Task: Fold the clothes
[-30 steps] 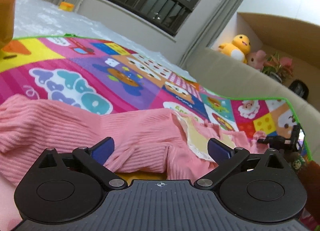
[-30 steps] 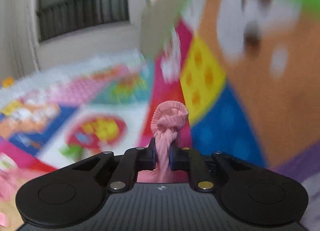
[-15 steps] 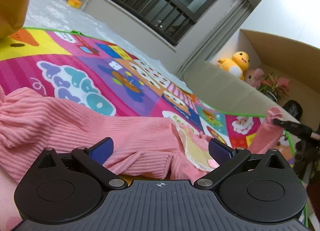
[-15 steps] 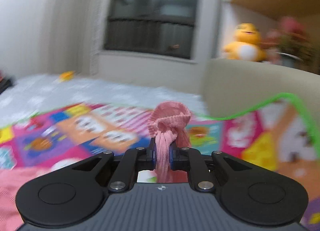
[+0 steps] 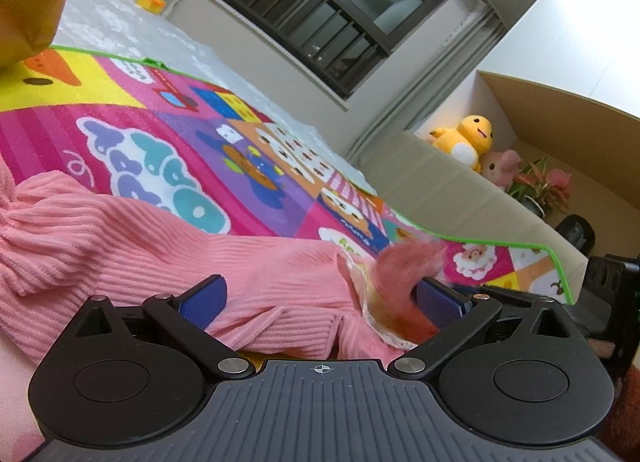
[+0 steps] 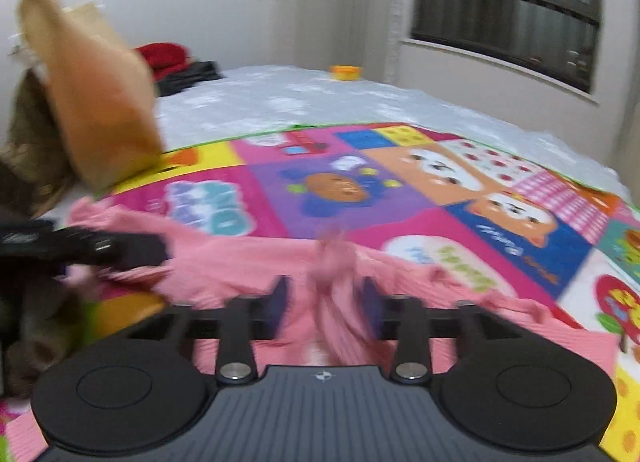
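The pink ribbed knit garment (image 5: 132,246) lies spread across the multicoloured cartoon play mat (image 5: 224,150), its long axis running crosswise in front of both tools, with a cream lace-edged patch (image 5: 370,294) showing towards its right end.

The left tool (image 5: 320,300) sits low over the garment's near edge with its blue-padded fingers (image 5: 204,298) wide apart, cloth bunched between them but not pinched. The right tool (image 6: 324,298) also has its fingers apart; a narrow strip of the pink cloth (image 6: 334,274) stands in the gap between them, blurred, and whether it touches either pad cannot be told. In the left wrist view that same blurred pink end (image 5: 408,262) shows just beside the left tool's right finger, so the strip sits over the garment's middle rather than out at its side.

Judged from this, the strip looks laid or dropped inward over the body of the garment. The right tool is nearer to that end; the left tool is nearer to the garment's long near edge, which runs leftward from the lace patch.
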Available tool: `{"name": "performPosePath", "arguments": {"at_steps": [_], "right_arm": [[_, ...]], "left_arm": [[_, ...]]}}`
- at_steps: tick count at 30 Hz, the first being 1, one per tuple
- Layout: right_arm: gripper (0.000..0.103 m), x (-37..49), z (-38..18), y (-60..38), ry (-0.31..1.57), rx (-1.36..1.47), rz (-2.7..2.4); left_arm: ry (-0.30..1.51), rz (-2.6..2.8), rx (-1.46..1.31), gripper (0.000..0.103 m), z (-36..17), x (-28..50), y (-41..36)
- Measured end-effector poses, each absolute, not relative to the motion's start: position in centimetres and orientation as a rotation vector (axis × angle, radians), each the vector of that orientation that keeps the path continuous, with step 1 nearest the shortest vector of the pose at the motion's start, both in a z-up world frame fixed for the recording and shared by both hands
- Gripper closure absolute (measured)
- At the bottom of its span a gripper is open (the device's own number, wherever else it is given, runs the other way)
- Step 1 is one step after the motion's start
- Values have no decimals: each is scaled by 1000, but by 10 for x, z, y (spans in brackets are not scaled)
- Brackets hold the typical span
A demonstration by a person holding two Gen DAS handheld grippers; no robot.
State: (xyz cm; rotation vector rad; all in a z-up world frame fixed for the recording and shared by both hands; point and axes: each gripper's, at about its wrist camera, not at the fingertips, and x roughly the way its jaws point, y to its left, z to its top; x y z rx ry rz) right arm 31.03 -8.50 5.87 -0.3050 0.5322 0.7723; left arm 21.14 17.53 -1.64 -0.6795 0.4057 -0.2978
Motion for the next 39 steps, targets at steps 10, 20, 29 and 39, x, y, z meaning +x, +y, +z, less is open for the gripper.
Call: {"name": "performPosePath", "arguments": {"at_steps": [10, 20, 29, 39], "right_arm": [[34, 293, 63, -173, 497, -293, 586], [23, 308, 6, -259, 621, -240, 234], [18, 313, 1, -261, 605, -208, 211], [14, 310, 20, -247, 540, -244, 212]], "left_arm": [[396, -354, -642, 0, 9, 210, 163], [717, -410, -614, 4, 12, 289, 68], [641, -348, -354, 72, 26, 303, 38], [647, -289, -252, 70, 14, 298, 48]]}}
